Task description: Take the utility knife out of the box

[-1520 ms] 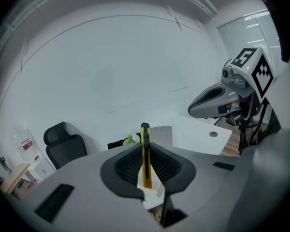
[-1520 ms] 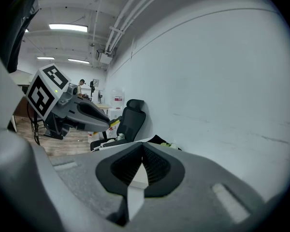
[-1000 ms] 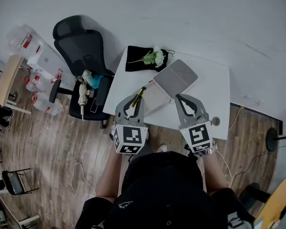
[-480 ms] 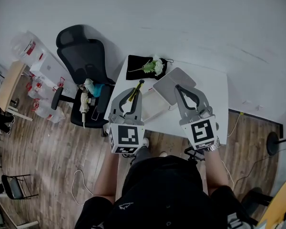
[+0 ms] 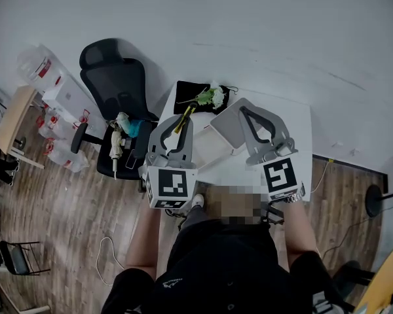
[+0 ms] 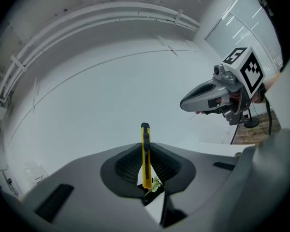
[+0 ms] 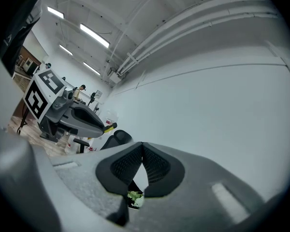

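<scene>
My left gripper point(image 5: 185, 118) is shut on the yellow utility knife point(image 5: 186, 116) and holds it above the white table point(image 5: 296, 118). In the left gripper view the knife point(image 6: 145, 151) stands upright between the closed jaws of that gripper point(image 6: 146, 146), its black tip pointing away. The open box with its grey lid point(image 5: 226, 128) lies on the table between the two grippers. My right gripper point(image 5: 243, 110) hovers over the lid, and in its own view this gripper point(image 7: 142, 145) is shut with nothing in it.
A black cloth point(image 5: 188, 90) with a white-and-green flower sprig point(image 5: 213, 96) lies at the table's far left. A black office chair point(image 5: 114, 77) holding small items stands to the left of the table. Storage bins point(image 5: 52, 90) sit further left on the wooden floor.
Both grippers have risen and moved away from me over the table. The left one has carried the knife along, further from the box.
</scene>
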